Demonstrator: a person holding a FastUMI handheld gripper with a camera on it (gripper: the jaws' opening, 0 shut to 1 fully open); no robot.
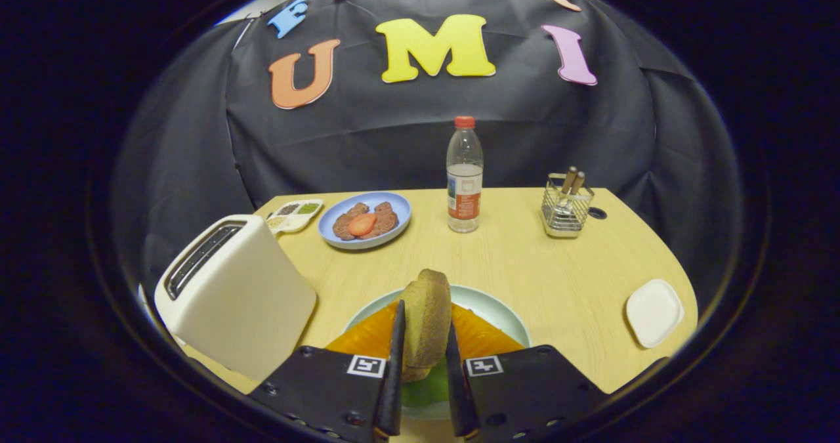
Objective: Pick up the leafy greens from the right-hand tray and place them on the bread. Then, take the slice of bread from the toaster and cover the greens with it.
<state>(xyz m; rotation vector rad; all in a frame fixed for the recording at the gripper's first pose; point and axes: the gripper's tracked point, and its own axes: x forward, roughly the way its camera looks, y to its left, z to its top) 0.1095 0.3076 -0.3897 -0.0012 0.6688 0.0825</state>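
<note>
Clamped in the hand-held gripper (425, 358), both fingers pressing its faces, a slice of bread (426, 318) stands on edge above the leafy greens (426, 387) on a pale plate (489, 302). Leftmost sits the toaster (230, 292); farther right come a blue plate (364, 223), a water bottle (464, 177), a wire caddy (566, 207), and a white tray (653, 312), all on the bench (564, 266).

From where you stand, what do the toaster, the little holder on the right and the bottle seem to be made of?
The toaster looks like smooth cream plastic with a soft sheen, though painted metal is possible. The holder seems to be shiny metal wire: thin bright bars you can see through. The bottle looks like clear plastic with a red cap. The gripper is shut on the bread slice, held upright.
</note>
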